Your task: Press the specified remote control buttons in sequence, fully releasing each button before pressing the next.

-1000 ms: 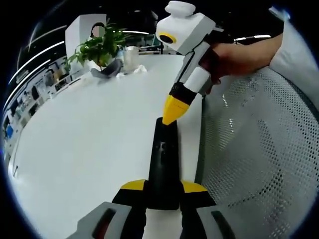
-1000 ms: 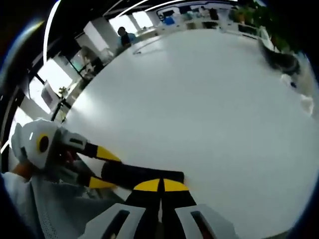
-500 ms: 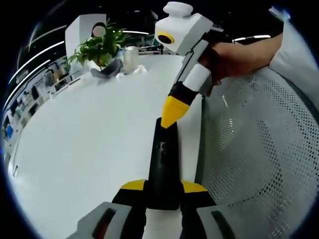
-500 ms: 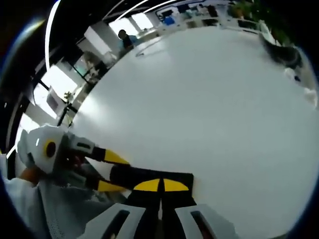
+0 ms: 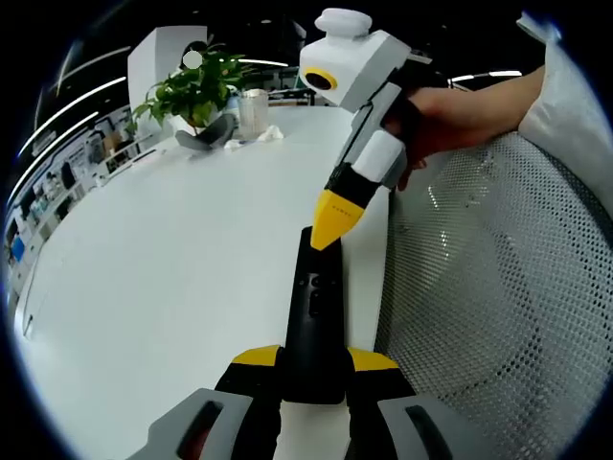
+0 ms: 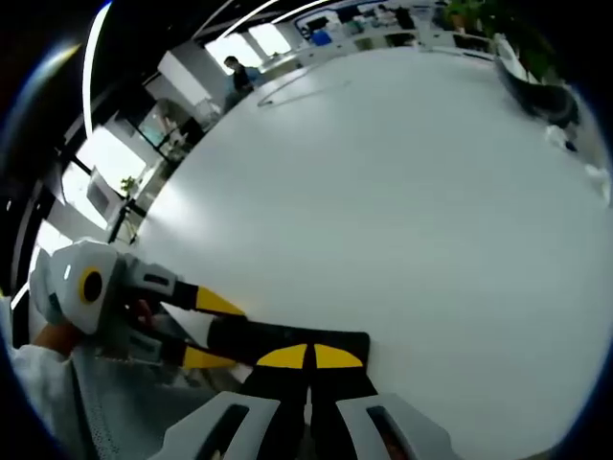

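Remote control point(image 5: 313, 321), lying along the white surface's point(image 5: 163, 259) edge, is being clamped by the left tongs point(image 5: 313, 369) as the closed right tongs point(image 5: 330, 222) are touching its far end; pressing squarely, then lifting fully clear, looks wise.

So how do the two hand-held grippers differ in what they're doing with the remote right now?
The left hand-held gripper clamps the black remote control by its near end, jaws apart on either side of it. The right hand-held gripper has its jaws shut into one point, tip down on the remote's far end. Both have yellow tips.
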Tool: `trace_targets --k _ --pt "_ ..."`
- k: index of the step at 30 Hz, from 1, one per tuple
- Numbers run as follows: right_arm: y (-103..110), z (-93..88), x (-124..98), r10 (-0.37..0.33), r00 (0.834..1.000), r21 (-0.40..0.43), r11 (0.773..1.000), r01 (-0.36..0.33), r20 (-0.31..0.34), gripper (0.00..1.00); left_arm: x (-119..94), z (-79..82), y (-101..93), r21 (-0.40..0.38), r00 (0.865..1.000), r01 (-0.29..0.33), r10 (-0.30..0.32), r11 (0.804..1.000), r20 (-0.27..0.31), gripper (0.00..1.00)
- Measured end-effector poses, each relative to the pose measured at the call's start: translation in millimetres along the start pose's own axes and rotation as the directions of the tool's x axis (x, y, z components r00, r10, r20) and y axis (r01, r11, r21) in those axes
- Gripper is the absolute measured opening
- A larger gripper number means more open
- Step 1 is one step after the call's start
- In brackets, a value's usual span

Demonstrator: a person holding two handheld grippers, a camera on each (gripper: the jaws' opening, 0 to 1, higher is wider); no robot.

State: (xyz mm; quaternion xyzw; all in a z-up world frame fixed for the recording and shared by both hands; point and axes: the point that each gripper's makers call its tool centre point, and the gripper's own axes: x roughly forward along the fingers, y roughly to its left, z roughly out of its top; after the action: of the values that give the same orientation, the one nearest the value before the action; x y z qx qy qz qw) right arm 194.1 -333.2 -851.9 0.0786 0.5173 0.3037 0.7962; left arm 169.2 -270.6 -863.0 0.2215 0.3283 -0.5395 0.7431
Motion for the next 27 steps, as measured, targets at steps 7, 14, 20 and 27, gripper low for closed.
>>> trace_targets --k 7,14,20,27 --pt "-1.0 -0.9 1.1 -0.013 1.000 -0.037 0.999 0.012 -0.002 0.00 0.2 -0.6 -0.6 0.002 1.000 0.000 0.000 1.000 0.001 0.24" --pt "0.8 -1.6 1.0 -0.027 1.000 -0.058 0.998 0.027 0.005 0.00 0.1 -0.7 -1.2 0.003 1.000 0.002 -0.002 1.000 0.002 0.24" --pt "-0.1 -0.8 0.8 -0.023 1.000 -0.054 0.998 0.024 0.007 0.00 -0.3 -0.6 -1.0 0.012 1.000 0.001 -0.001 1.000 0.002 0.24" --pt "0.6 -0.9 1.0 -0.026 1.000 -0.069 0.997 0.027 0.012 0.00 -0.4 -0.7 -0.7 0.014 1.000 0.000 0.000 1.000 0.005 0.25"
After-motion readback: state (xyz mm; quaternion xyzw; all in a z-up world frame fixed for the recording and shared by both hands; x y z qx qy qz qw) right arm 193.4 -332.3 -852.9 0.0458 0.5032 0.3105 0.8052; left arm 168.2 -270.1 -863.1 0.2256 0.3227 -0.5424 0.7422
